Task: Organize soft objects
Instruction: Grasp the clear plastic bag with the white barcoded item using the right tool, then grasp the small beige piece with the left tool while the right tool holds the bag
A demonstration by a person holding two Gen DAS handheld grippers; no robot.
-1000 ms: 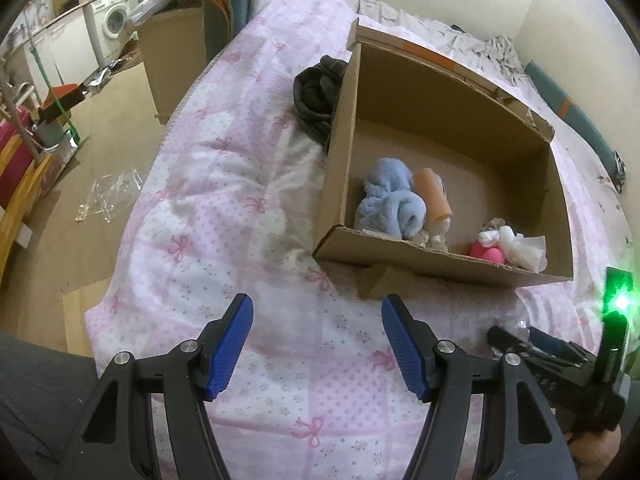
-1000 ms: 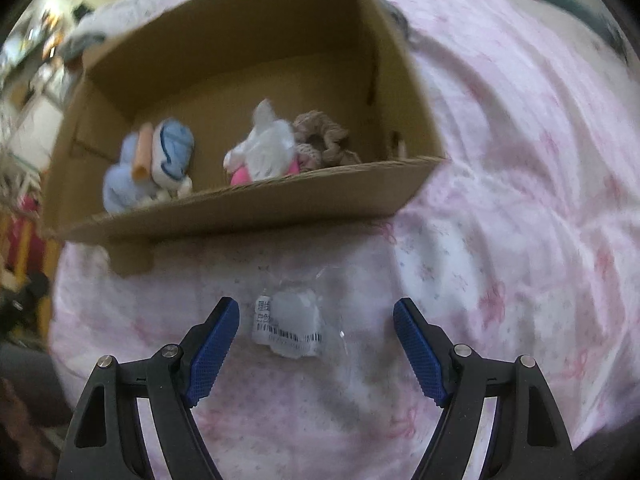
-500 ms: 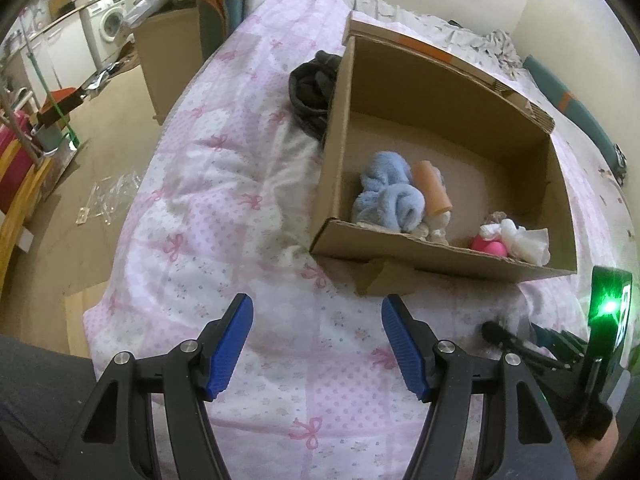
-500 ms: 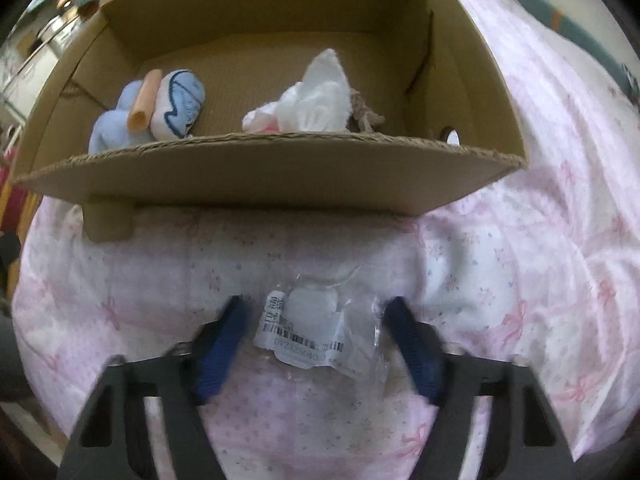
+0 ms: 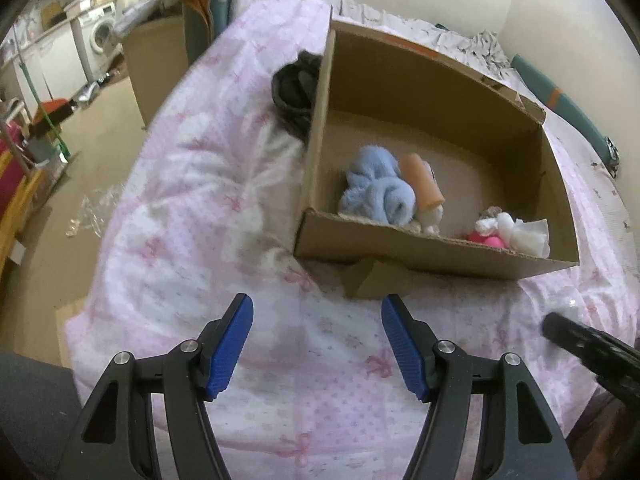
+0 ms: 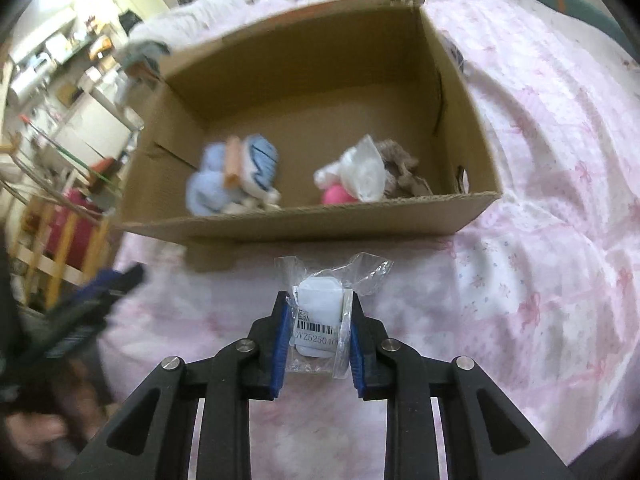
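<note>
On the far left, the left claw [image 5: 316,344] hangs released over the pink bow-print quilt [image 5: 192,208] of the bed, its blue pads apart with nothing between them. Beyond it, a dark bundle of cloth [image 5: 294,94] lies on the quilt against the outside of the left wall of the open cardboard box [image 5: 404,248]. Inside the box, a light blue fluffy towel roll [image 5: 378,194] sits at the left with an orange cylinder [image 5: 422,178] touching its right side; further right, near the front wall, a pink ball [image 5: 486,238] lies under a white crumpled piece [image 5: 526,234], with a brownish knitted item [image 6: 400,160] just behind. In front of the box, the right claw [image 6: 318,332] is closing on a small clear plastic packet [image 6: 320,312] with a barcode label and a white pad inside; both blue pads press its sides, and the packet's top sticks out past the fingertips above the quilt.
</note>
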